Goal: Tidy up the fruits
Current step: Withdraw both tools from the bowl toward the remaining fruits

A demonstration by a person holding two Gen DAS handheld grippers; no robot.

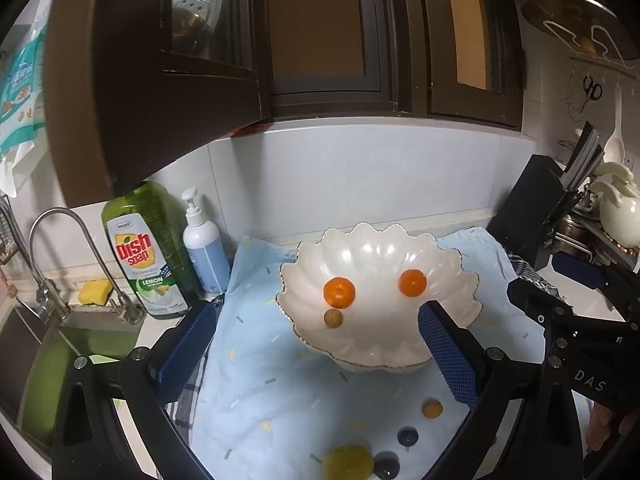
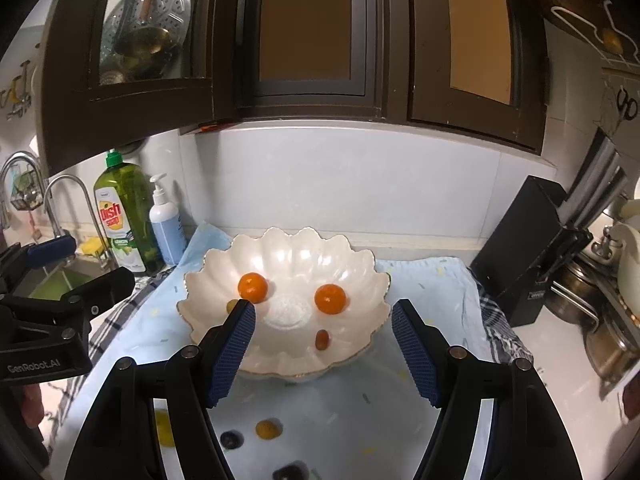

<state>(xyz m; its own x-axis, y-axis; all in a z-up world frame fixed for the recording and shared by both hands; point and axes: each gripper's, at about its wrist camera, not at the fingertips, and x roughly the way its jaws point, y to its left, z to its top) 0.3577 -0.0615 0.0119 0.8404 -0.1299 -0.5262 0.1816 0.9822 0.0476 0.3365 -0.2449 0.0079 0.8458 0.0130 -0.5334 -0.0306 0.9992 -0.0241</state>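
Observation:
A white scalloped bowl point(image 1: 380, 256) point(image 2: 288, 248) sits on a light blue cloth point(image 1: 260, 380). It holds two small oranges point(image 1: 339, 292) point(image 1: 412, 282), a small olive-green fruit point(image 1: 332, 318) and a small reddish-brown fruit point(image 2: 322, 339). On the cloth in front lie a yellow fruit point(image 1: 348, 460), a small orange-brown fruit point(image 1: 432, 408) point(image 2: 267, 429) and two dark berries point(image 1: 407, 436) point(image 1: 386, 465). My left gripper point(image 1: 316, 344) is open and empty, just before the bowl. My right gripper point(image 2: 324, 324) is open and empty over the bowl's near rim.
A green dish soap bottle point(image 1: 144, 248) and a white pump bottle point(image 1: 204, 248) stand at the left by the sink point(image 1: 60, 360) and tap point(image 1: 72, 256). A black knife block point(image 1: 536, 212) and pots point(image 2: 592, 300) stand at the right. Dark cabinets point(image 1: 320, 40) hang above.

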